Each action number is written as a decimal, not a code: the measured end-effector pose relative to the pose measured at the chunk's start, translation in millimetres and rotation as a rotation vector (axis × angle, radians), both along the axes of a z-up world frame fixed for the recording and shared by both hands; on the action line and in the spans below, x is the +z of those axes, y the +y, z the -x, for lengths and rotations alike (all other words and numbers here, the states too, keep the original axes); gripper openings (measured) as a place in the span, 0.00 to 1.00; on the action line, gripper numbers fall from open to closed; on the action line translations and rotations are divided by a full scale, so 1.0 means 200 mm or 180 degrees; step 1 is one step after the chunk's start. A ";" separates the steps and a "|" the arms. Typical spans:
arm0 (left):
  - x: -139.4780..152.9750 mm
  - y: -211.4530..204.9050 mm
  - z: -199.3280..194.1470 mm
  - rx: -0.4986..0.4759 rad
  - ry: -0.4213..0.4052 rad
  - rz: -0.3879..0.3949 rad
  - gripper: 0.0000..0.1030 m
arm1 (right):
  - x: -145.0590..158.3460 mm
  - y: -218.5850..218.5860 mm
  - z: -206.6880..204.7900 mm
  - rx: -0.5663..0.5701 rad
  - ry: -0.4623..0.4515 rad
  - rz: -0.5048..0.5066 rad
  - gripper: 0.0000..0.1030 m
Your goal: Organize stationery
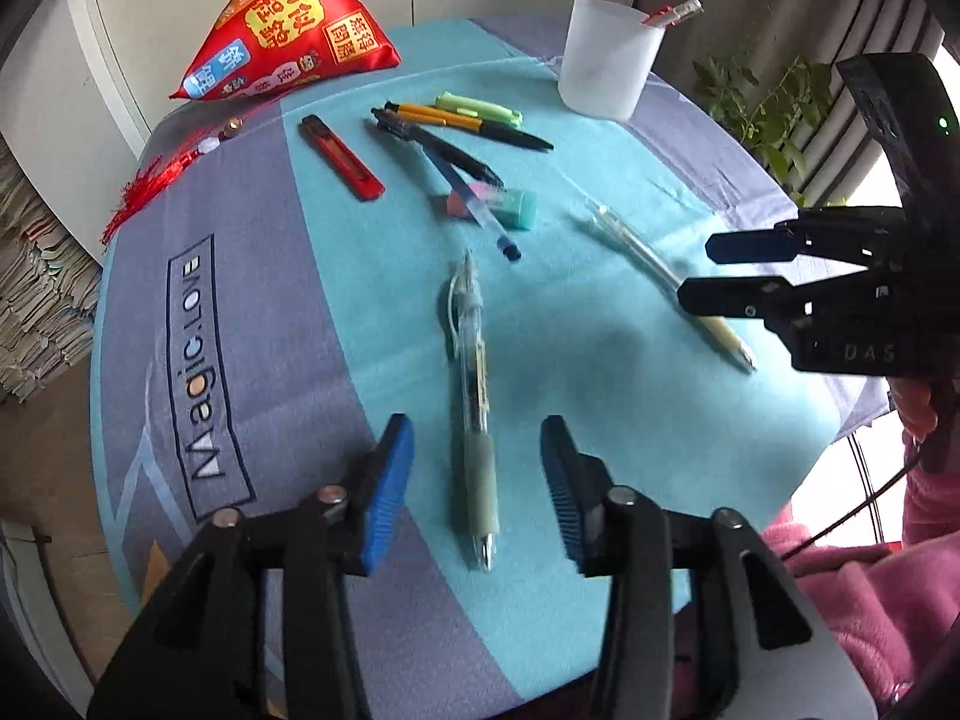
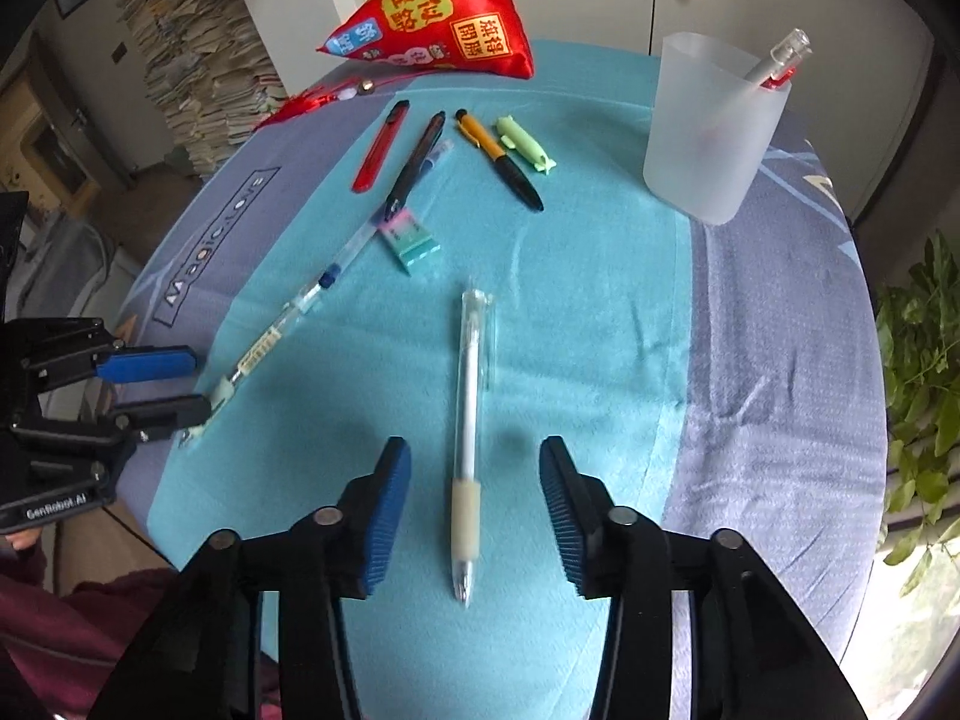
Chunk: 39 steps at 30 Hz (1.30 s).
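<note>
A: Nearest, left gripper (image 1: 477,480): jaws part-open, straddling a clear pen with a greenish grip (image 1: 474,420). Pads clear of it on both sides, nothing held. Pen flat on the teal cloth (image 1: 600,420), tip toward the camera.

B: Same on the other side. Right gripper (image 2: 474,498) part-open over a white pen with a pale grip (image 2: 468,432), also lying flat, tip toward the camera. Pads not touching it. No earlier view to compare.

A: Seen from the left wrist, right gripper's fingers (image 1: 750,246) over that pen's grip end.

B: Further out, mid-table: mint eraser (image 2: 408,237) with a clear blue-capped pen (image 2: 336,270) laid across it. Black pen (image 2: 417,159) just beside, its lower end at the eraser.

A: Red utility knife (image 1: 342,156) left of those, by itself. Orange-and-black pen (image 1: 474,123) beyond, with a light green highlighter (image 1: 480,108) close beside it.

B: Far right: frosted plastic cup (image 2: 708,126) upright, near the table's far edge. One red-and-white pen (image 2: 780,63) inside, leaning out over the rim.

A: Far left: red triangular pouch (image 1: 282,30) with gold lettering, red tassel (image 1: 144,192) trailing off it onto the grey part of the cloth.

B: Off the table: stacked papers (image 2: 198,60) at left, green plant (image 2: 924,360) at right.
</note>
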<state>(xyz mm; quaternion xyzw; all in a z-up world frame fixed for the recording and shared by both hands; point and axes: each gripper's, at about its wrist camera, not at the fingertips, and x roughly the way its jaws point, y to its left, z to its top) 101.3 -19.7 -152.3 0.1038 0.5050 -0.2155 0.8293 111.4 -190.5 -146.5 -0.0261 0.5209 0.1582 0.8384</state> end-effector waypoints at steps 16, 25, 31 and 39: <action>-0.03 -0.14 -0.24 0.0014 0.0055 0.0074 0.14 | 0.01 0.13 -0.24 -0.0016 -0.0075 0.0194 0.46; -0.05 -0.12 -0.24 0.0027 0.0150 0.0150 0.13 | -0.06 0.15 -0.30 -0.0084 0.0134 0.0283 0.15; -0.04 -0.10 -0.23 0.0083 0.0141 0.0144 0.12 | 0.02 0.09 -0.26 -0.0236 -0.0004 0.0132 0.15; 0.10 -0.04 -0.18 0.0144 -0.0025 0.0324 0.11 | 0.25 0.01 -0.10 -0.0331 -0.0446 0.0015 0.15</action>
